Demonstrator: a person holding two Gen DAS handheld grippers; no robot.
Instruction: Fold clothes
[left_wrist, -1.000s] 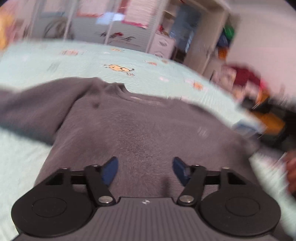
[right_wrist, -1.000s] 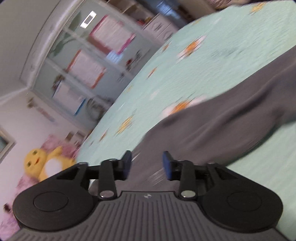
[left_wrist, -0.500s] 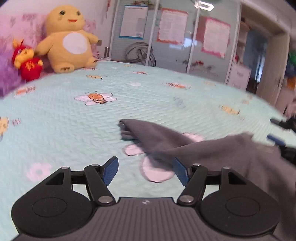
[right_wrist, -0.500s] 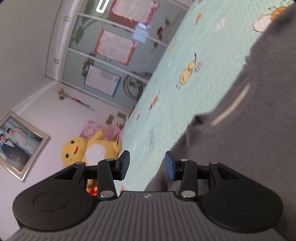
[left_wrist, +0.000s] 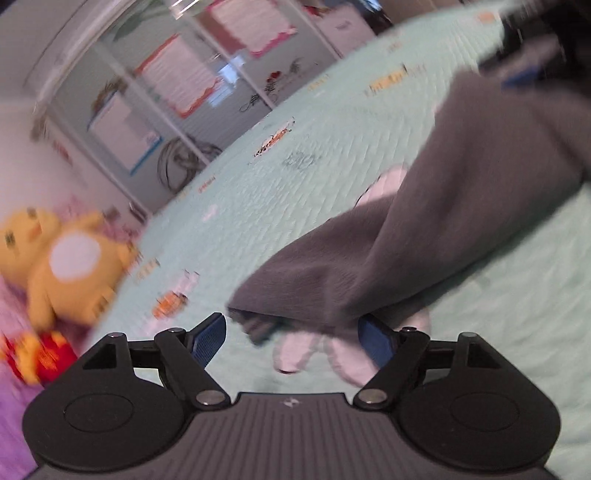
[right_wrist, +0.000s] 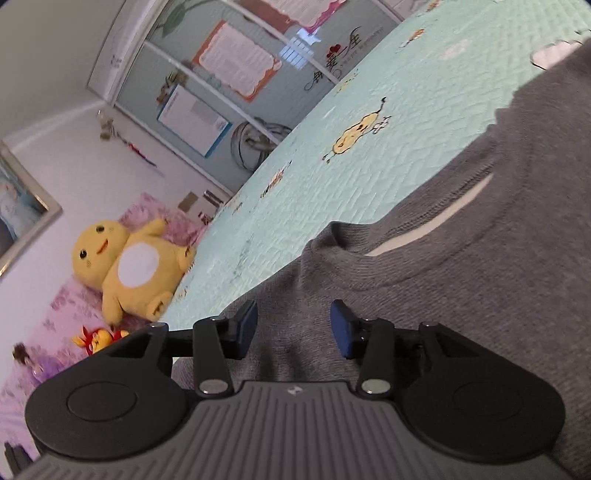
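Grey knit fills the near ground of my left wrist view: the sweater's sleeve (left_wrist: 399, 258) lies stretched across the mint quilted bedspread (left_wrist: 295, 192), its cuff end just ahead of my left gripper (left_wrist: 291, 338). Those jaws have just been opening and now stand wide; the cuff's edge sits in the gap between the blue pads (left_wrist: 207, 338), but neither pad presses it, so I hold nothing there. Well beyond the cuff, at the head of the bed, sits the yellow plush toy (left_wrist: 62, 269), badly blurred. I judge this to be the sleeve step: the sleeve lies out to the side and wants folding in over the body. From my right wrist view, the sweater (right_wrist: 461, 277) spreads under and ahead of my right gripper (right_wrist: 293, 325), with the collar (right_wrist: 424, 236) just beyond the tips and the plush toy (right_wrist: 129, 266) far off past the sweater's edge. These jaws are about half apart and have edged a little wider, hovering over flat fabric by the shoulder with nothing pinched. Next, I think, the left needs to close on the cuff and carry it across, while the right pins or lifts the shoulder so the body doesn't drag.
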